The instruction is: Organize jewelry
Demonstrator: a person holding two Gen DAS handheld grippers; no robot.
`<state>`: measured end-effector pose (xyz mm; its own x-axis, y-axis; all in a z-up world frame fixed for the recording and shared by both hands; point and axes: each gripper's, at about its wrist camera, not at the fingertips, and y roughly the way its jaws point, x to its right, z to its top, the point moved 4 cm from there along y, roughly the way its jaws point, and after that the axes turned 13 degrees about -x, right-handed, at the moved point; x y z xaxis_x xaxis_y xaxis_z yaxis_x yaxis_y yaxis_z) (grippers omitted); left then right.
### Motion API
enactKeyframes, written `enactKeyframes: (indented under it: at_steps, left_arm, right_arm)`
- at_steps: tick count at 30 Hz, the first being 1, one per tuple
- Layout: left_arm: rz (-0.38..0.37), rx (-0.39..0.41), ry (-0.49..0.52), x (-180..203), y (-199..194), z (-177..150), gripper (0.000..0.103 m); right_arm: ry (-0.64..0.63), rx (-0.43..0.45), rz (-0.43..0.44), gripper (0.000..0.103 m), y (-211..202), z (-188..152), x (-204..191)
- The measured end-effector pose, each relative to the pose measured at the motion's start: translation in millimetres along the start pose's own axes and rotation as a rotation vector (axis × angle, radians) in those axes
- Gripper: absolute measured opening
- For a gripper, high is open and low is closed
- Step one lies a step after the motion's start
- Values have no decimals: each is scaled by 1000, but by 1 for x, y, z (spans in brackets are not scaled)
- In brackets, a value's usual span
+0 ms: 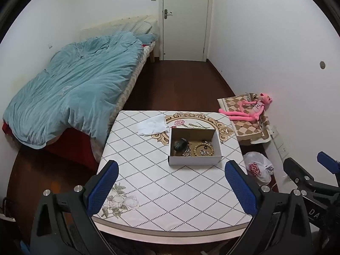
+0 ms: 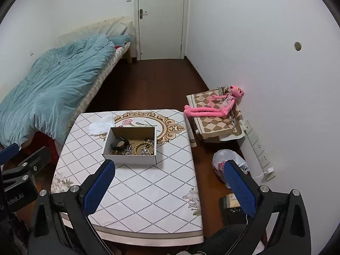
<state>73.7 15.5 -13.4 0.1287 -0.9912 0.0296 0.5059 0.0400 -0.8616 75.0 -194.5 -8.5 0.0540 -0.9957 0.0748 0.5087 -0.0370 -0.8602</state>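
Observation:
An open white cardboard box (image 1: 194, 161) (image 2: 129, 159) stands on the patterned table (image 1: 161, 191) (image 2: 148, 191). Inside lie a dark watch-like piece (image 1: 180, 144) (image 2: 119, 143), a wooden bead bracelet (image 1: 203, 148) (image 2: 144, 146) and some silvery chain pieces (image 1: 187, 151) (image 2: 127, 150). My left gripper (image 1: 172, 170) hangs open above the table's near half, short of the box, with nothing between its blue pads. My right gripper (image 2: 170, 170) is open too, held over the table's right edge, empty. The right gripper's fingers (image 1: 297, 172) show at the right of the left wrist view.
A crumpled white tissue (image 1: 152, 125) (image 2: 102, 125) lies behind the box. A bed with a teal quilt (image 1: 70, 89) stands left. At right are a low stand with a pink plush toy (image 2: 214, 104), a plastic bag (image 2: 225, 163) on the floor and wall sockets (image 2: 259, 148).

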Motion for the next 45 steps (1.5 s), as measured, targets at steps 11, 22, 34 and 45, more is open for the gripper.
enactKeyframes:
  at_steps: [11,22,34,45]
  left_arm:
    - [9,-28,-12,6,12,8,102]
    - [66,-56,-9,5,43,40,102]
    - [72,-128,-13,5,81,58,102]
    - [79,-164,-19,4,93,54,102]
  right_arm:
    - [13,-31,26,103,3,5,6]
    - [8,-59,3,103,46,48,2]
    - [-7,-131,-14,103,89,71,-5]
    - [-18,-173,-15,103,104,68,-4]
